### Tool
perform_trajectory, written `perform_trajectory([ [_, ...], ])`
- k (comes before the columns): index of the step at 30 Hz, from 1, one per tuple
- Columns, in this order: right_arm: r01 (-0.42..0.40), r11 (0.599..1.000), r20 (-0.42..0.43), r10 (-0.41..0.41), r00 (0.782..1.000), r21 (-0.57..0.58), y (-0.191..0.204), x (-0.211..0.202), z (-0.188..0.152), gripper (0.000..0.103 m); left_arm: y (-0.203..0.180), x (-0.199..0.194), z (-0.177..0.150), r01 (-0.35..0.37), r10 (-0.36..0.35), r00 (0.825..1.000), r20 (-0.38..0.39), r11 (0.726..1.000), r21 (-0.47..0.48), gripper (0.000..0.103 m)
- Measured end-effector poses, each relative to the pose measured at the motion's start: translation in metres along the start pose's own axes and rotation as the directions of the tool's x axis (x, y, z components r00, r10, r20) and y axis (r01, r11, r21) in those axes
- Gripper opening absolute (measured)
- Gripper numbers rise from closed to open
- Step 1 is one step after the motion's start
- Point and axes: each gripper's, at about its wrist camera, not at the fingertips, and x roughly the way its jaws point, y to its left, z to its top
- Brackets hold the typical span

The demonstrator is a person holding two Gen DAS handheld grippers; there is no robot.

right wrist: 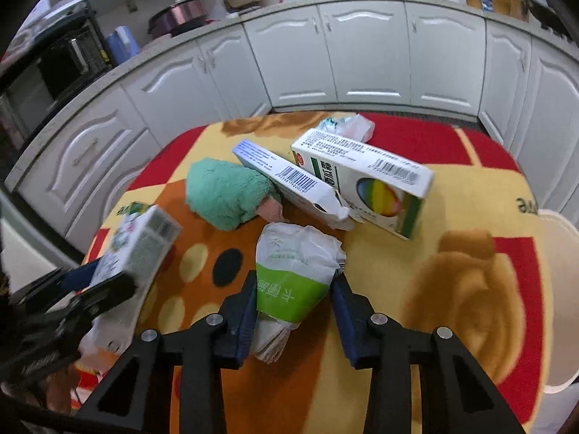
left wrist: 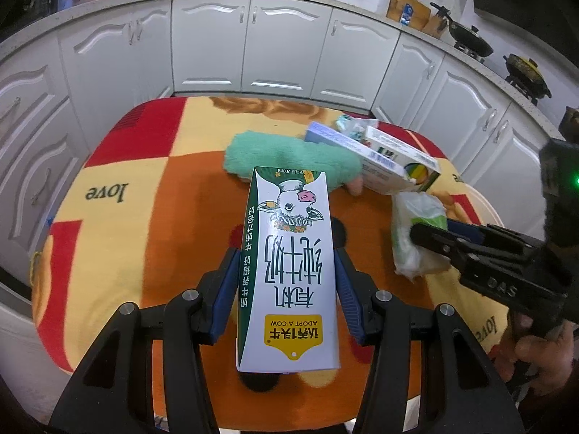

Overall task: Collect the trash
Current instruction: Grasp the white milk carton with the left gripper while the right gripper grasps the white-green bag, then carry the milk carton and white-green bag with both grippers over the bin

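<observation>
Left hand-held gripper (left wrist: 287, 282): blue pads pressed on both long sides of a milk carton (left wrist: 289, 271), which is held clear of the bench, print upside down toward the camera, cow picture at the far end. Jaws partly closed to the carton's width.

Right hand-held gripper (right wrist: 294, 302): jaws partly closed around a crumpled white-and-green packet (right wrist: 295, 275); left pad touches the packet's side, right pad meets it near its upper corner. The packet's folded lower end hangs between the fingers toward the camera. Whether it rests on the bench or is lifted cannot be told.

Bench (right wrist: 470, 195): covered by a blanket in red, orange and yellow squares, word "love" near the left and right edges.

Green plush cloth (right wrist: 226, 191): middle of the bench, beyond both grippers, a pink piece at its near end.

Blue-and-white box (right wrist: 289, 184): lying just right of the cloth, flap open at its near end.

White-and-green box (right wrist: 365, 184): touching the blue-and-white box on its right, toward the far right corner.

Crumpled wrapper (right wrist: 349, 126): behind both boxes at the far edge.

White cabinets (left wrist: 249, 43): beyond the far edge.
</observation>
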Motion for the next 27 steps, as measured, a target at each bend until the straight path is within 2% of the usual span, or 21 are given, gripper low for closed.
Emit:
perform_trajectory([
  [8,-0.021,0.999,0.035,0.020,0.999,0.033,-0.015,-0.033,-0.013,0.037,-0.024,-0.008,0.002,0.023,-0.023,1.000,0.018,0.999,0.030,0.049],
  [27,0.030,0.999,0.109,-0.035,0.993,0.041,-0.036,-0.083,-0.022,0.037,-0.070,-0.019,0.013,0.025,-0.031,0.998,0.059,0.995,0.101,0.049],
])
